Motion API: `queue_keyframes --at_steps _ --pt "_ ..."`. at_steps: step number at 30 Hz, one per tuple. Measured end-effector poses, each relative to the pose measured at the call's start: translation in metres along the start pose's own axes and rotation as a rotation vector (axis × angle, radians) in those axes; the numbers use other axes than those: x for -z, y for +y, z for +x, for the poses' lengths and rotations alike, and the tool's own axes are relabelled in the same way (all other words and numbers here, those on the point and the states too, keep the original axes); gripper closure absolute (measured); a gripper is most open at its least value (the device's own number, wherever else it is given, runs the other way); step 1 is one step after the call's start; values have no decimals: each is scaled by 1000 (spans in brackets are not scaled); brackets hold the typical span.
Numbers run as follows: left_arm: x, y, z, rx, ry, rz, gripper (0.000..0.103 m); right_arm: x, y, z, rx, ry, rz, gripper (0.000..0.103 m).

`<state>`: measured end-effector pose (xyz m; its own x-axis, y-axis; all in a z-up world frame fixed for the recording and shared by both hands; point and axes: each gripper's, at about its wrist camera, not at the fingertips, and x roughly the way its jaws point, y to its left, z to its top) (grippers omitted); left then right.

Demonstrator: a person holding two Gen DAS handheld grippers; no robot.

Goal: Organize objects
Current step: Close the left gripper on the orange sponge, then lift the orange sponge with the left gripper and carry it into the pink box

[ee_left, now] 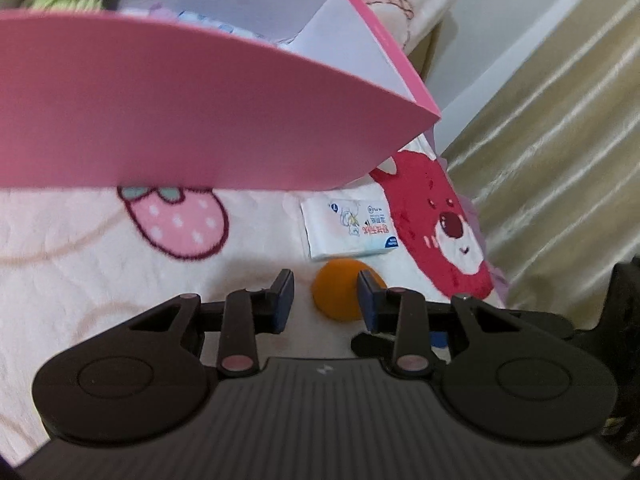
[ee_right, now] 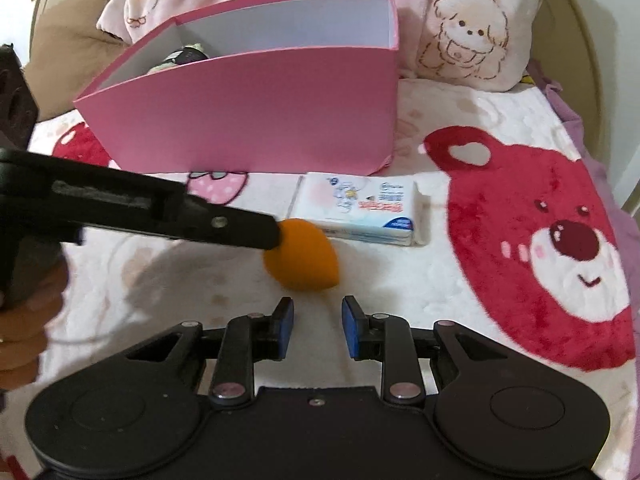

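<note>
An orange egg-shaped sponge lies on the blanket in front of a white tissue pack. Behind both stands a pink box with several items inside. My left gripper reaches in from the left of the right wrist view. Its jaws straddle the sponge: the right pad touches it, and a gap shows at the left pad. My right gripper hovers just short of the sponge, its pads drawn close with nothing between them.
The blanket carries a red bear face and a strawberry print. A pillow leans behind the box. A curtain hangs past the bed's right edge. A person's hand holds the left gripper.
</note>
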<state>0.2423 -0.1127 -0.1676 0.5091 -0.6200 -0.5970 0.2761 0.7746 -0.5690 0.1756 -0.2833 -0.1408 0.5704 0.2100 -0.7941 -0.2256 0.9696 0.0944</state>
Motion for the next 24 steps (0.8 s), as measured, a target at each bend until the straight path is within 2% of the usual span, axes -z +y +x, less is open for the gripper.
queue_keyframes --at_steps 2,5,11,16,22,24 --pt "1 -4 0 1 -7 31 70 -1 3 3 -16 8 18 73" --pt "2 -6 4 24 8 35 70 0 11 6 40 -3 -24 71" --pt "6 -7 4 27 -1 52 70 0 10 10 55 -7 -32 67" --pt "7 -5 6 31 -1 54 68 0 8 13 87 -16 -24 53" --pt "10 -8 10 85 30 56 70 -1 10 10 84 -43 -53 53" --pt "11 -11 9 79 40 62 70 -2 14 7 80 -61 -74 52"
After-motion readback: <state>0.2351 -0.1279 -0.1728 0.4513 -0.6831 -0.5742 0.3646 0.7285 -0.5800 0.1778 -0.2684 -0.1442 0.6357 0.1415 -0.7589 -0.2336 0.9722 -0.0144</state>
